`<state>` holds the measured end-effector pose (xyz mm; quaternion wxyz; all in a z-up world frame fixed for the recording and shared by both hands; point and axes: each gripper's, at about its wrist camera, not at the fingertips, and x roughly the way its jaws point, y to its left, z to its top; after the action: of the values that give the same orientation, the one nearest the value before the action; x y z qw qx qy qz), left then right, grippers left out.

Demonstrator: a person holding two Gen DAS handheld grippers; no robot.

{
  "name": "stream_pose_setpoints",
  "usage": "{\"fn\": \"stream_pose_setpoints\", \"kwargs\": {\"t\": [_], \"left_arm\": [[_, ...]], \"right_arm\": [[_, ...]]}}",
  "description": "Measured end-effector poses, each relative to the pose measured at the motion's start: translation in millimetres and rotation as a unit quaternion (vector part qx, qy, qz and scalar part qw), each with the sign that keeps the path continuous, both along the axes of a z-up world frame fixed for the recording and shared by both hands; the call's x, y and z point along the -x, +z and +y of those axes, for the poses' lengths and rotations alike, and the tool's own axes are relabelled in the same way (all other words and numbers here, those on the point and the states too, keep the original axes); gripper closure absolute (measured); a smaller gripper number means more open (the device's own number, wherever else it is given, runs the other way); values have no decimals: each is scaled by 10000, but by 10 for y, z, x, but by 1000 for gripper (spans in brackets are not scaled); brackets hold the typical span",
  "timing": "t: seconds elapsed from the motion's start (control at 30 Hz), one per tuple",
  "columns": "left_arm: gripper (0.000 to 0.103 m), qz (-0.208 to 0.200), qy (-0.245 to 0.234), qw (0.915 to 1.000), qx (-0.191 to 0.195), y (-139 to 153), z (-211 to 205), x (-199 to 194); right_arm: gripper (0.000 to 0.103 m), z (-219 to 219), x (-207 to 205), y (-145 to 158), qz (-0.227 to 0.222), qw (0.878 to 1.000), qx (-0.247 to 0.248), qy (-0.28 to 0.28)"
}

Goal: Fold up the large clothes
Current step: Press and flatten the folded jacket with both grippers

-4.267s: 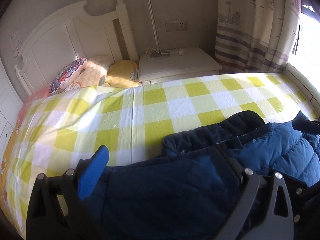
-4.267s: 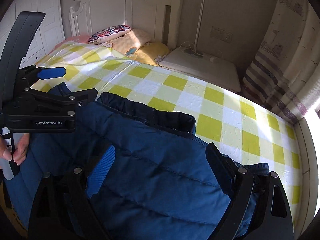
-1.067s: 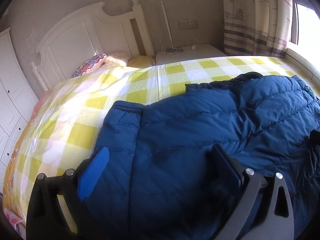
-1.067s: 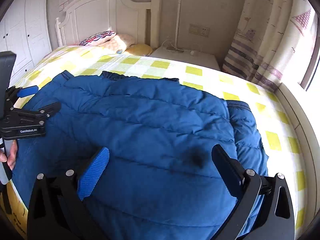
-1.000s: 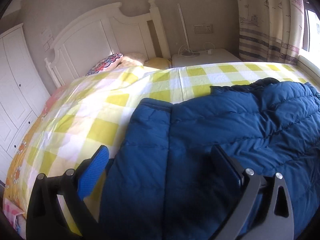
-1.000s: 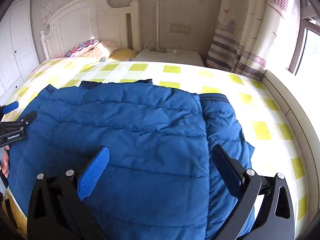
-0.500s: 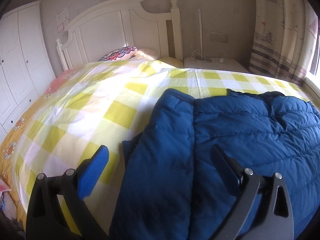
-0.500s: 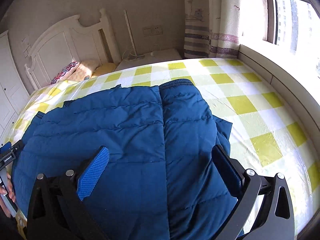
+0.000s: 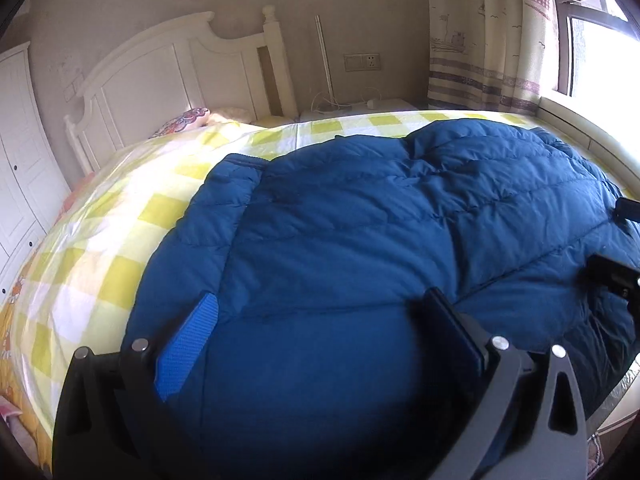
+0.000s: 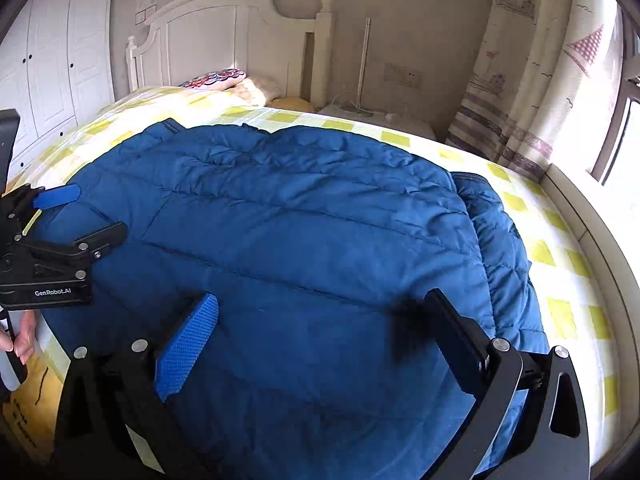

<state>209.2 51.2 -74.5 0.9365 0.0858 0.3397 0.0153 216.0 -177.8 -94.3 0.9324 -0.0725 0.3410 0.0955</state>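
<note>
Now, at nine o'clock in the right wrist view, white wardrobe doors (image 10: 60, 52) stand against the wall, and below them the left gripper (image 10: 84, 216) reaches in from the edge, held by a hand (image 10: 22, 334) whose fingertips show at about eight o'clock. Its jaws stand apart with nothing between them, one blue-padded finger above and one black finger below, over the left hem of the blue down jacket (image 10: 288, 232). That jacket lies spread flat across the yellow-and-white checked bedsheet (image 10: 560, 256), filling the middle of both views; a sleeve (image 10: 500, 240) is folded along its side toward three o'clock. At twelve o'clock the white headboard (image 10: 224, 40) rises behind a patterned pillow (image 10: 216, 78), with a nightstand (image 10: 380, 118) toward one o'clock. The right gripper (image 10: 320, 324) hovers at six o'clock over the near part of the jacket, jaws wide and empty; whether its fingers touch the fabric I cannot tell. At two o'clock a striped curtain (image 10: 532, 80) hangs beside a bright window (image 10: 624, 132). From the left wrist view, the jacket (image 9: 400, 240) lies beneath that gripper (image 9: 320, 328), and black parts of the right gripper (image 9: 616, 280) peek in at three o'clock.
</note>
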Motion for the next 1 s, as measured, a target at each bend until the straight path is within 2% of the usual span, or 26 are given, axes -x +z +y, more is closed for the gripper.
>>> {"fn": "stream_pose_setpoints", "kwargs": {"t": [0.07,0.13,0.23,0.37,0.57,0.63,0.7,0.77,0.83,0.9,0.97,1.0], "left_arm": [[2,-32,301,9995,102,20,257,95],[2,-48,532,9980,345,-5,521,187],[2,45,546,9954,789,-84,760,249],[2,-47,656,9965,519,-119,696,277],[2,-69,636,9962,593,-135,698,305],[2,-25,678,9961,571,-92,680,323],[2,-90,697,9963,489,-26,626,400],[2,-240,574,9969,492,43,526,527],[2,-344,224,9966,720,99,383,654],[2,-313,-39,9969,724,75,189,704],[2,-199,-192,9988,395,-60,-27,676],[2,-266,-139,9995,85,-136,-111,673]], "right_arm": [[5,-316,23,35,-68,9984,-300,-482],[5,-630,5,-51,97,9946,-612,-827],[5,-898,-9,-228,239,9889,-1217,-821],[4,-855,-32,-277,245,9896,-1124,-867],[5,-863,-28,-265,300,9889,-1160,-880],[5,-823,19,-202,272,9885,-1054,-1050],[5,-743,151,-96,-20,9886,-1006,-1116],[5,-579,299,-5,-241,9908,-1027,-844],[5,-313,410,31,-312,9955,-770,-447],[5,14,515,-1,-380,9984,-413,62],[5,343,580,-124,-393,9978,129,513],[5,442,578,-198,-402,9972,389,501]]}}
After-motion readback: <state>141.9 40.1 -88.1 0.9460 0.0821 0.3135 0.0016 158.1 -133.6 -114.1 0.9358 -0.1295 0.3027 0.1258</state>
